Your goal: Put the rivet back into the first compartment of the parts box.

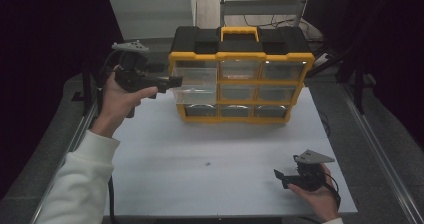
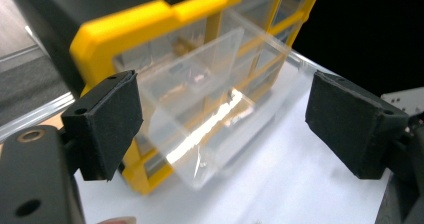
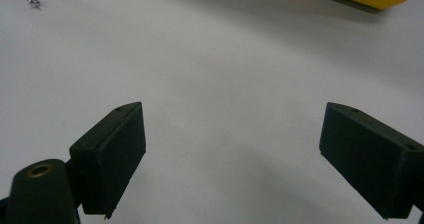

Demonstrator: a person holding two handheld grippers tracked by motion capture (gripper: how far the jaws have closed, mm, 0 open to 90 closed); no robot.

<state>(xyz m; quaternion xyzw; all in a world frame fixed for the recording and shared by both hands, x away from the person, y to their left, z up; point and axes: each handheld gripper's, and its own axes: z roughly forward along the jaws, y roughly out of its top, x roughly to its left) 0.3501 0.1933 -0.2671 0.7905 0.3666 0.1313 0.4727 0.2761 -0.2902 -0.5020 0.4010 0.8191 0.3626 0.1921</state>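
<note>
Your left hand-held gripper (image 1: 172, 82) was raised level at the pulled-out clear drawer (image 1: 195, 84) in the top-left slot of the yellow organiser (image 1: 240, 79), jaws spread wide on either side of the drawer's front without pressing it. Your right hand-held gripper (image 1: 280, 176) rested low near the desk's (image 1: 210, 139) front right corner, jaws spread over bare surface, a small screw (image 1: 207, 163) lying well apart
</note>
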